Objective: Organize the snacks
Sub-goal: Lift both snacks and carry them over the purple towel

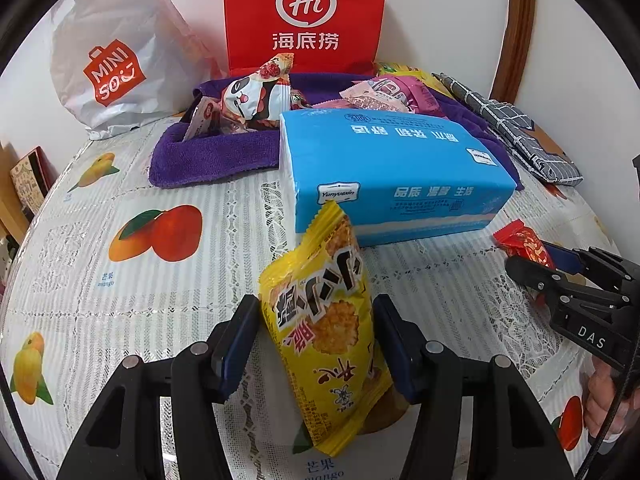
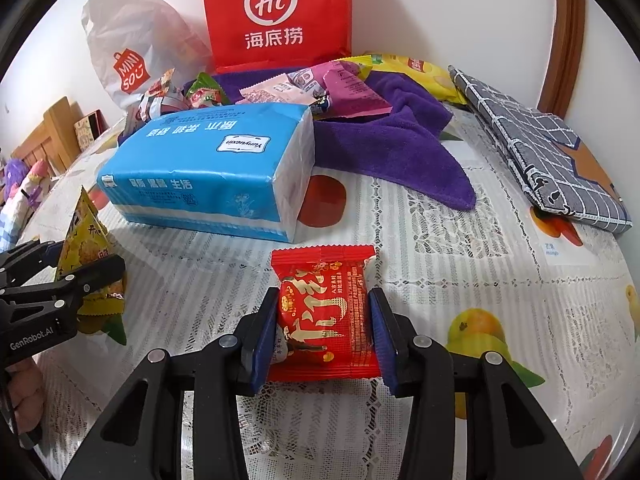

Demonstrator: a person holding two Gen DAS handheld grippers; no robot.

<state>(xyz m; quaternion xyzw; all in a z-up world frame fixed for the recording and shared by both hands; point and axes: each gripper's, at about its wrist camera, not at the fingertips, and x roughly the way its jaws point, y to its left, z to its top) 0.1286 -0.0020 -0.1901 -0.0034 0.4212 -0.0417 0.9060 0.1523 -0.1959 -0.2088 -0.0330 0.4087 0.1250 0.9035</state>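
Observation:
My left gripper (image 1: 316, 312) is shut on a yellow rice-cracker packet (image 1: 324, 332) and holds it upright above the table; it also shows at the left of the right wrist view (image 2: 86, 256). My right gripper (image 2: 324, 304) is shut on a red snack packet (image 2: 326, 316), seen in the left wrist view (image 1: 524, 244) at the right. A purple towel (image 1: 208, 156) at the back holds several snack packets, among them a panda packet (image 1: 250, 96) and pink packets (image 2: 320, 88).
A blue tissue pack (image 1: 392, 172) lies mid-table in front of the towel. A red Haidilao paper bag (image 1: 306, 12) and a white Miniso bag (image 1: 116, 60) stand at the back wall. A grey checked cloth (image 2: 548, 148) lies at the right.

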